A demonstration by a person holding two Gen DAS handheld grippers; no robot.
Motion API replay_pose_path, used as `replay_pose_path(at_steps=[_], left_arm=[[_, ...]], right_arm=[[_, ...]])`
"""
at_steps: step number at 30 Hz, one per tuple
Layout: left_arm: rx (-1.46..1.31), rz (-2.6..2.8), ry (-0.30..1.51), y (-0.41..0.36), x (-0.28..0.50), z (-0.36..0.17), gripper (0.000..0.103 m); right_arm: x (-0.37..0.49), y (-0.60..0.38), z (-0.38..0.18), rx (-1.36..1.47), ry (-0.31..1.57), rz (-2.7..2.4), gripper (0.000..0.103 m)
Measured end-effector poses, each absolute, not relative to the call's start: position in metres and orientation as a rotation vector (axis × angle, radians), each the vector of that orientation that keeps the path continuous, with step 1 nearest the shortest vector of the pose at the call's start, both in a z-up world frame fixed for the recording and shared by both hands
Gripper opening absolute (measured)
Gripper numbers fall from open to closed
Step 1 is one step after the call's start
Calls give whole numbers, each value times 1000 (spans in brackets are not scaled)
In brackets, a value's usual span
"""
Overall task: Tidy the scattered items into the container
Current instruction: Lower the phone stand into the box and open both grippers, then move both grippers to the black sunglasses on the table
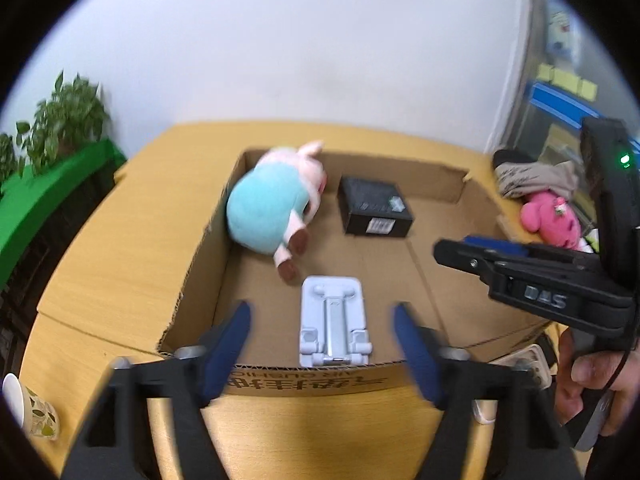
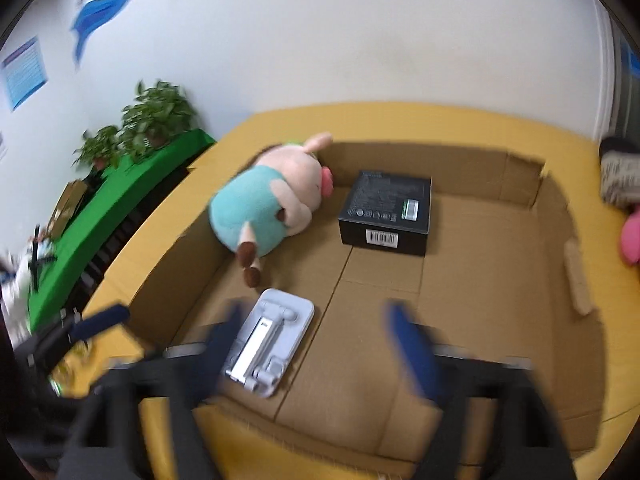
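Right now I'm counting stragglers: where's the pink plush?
The pink plush lies outside the cardboard box, right of it on the table beside a grey bundle.

The left gripper [image 1: 322, 350] is black plastic, each finger [image 1: 228, 344] faced with a dark blue pad; silver screw heads sit just behind the jaws. The right gripper [image 2: 316, 344] is built the same — black frame, blue pads. Well behind its jaws, its body carries raised grey lettering, a lit green lamp and a thin black cable beside the hand [image 1: 592, 392].
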State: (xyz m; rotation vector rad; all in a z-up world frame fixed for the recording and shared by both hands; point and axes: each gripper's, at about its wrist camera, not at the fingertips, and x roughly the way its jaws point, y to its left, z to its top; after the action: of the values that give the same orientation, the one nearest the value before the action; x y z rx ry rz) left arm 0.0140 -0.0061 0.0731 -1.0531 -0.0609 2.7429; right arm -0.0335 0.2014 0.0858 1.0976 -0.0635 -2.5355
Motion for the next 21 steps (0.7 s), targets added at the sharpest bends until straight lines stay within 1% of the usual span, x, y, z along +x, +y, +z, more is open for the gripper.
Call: replay_pose_path(at_steps=[1, 3, 4, 5, 6, 7, 8, 9, 10, 11, 12, 13, 15, 16, 17, 18, 19, 20, 21], left_arm=[[-1069, 2709, -57, -4, 15, 73, 3], [-1061, 2696, -50, -1, 23, 76, 2], [-1038, 2718, -37, 0, 30, 80, 2], [-1014, 2743, -21, 1, 37, 83, 4], [-1007, 2761, -8, 2, 42, 86, 19], [-1007, 2773, 1, 3, 46, 88, 57], [-998, 2788, 4, 4, 50, 90, 78], [-965, 2815, 2, 4, 56, 93, 90], [-925, 2835, -4, 3, 62, 95, 90], [-913, 2832, -11, 3, 66, 96, 90], [-913, 2815, -22, 4, 67, 95, 89], [-910, 2787, -43, 4, 69, 95, 63], [-968, 2683, -81, 10, 69, 90, 7], [-1011, 2649, -87, 13, 67, 85, 7], [-1020, 2652, -85, 16, 67, 82, 7], [-1022, 2663, -76, 18, 69, 80, 7], [-1023, 2673, -65, 21, 70, 80, 9], [-1023, 2681, -54, 24, 72, 80, 14], [-1026, 2687, -44, 27, 74, 80, 40]], right_arm=[[-27, 203, 88, 1095, -72, -2525, 24], [-15, 209, 93, 1076, -106, -2514, 24], [-9, 211, 95, 1068, -114, -2515, 36], [-4, 213, 97, 1064, -124, -2516, 53], [2, 216, 98, 1062, -135, -2524, 90], [8, 218, 100, 1045, -140, -2544, 102], [15, 220, 102, 1019, -139, -2566, 101], [18, 221, 103, 1013, -126, -2568, 96], [23, 221, 103, 1017, -108, -2560, 74], [26, 222, 103, 1028, -89, -2553, 55], [28, 223, 102, 1047, -74, -2551, 26], [31, 225, 100, 1062, -68, -2551, 21], [37, 231, 99, 1069, -69, -2560, 21], [40, 234, 100, 1066, -67, -2571, 23], [44, 237, 101, 1064, -67, -2584, 30], [47, 241, 102, 1061, -71, -2596, 57], [51, 244, 104, 1048, -77, -2611, 82], [56, 248, 106, 1026, -79, -2630, 87], [60, 250, 108, 1014, -74, -2644, 88]])
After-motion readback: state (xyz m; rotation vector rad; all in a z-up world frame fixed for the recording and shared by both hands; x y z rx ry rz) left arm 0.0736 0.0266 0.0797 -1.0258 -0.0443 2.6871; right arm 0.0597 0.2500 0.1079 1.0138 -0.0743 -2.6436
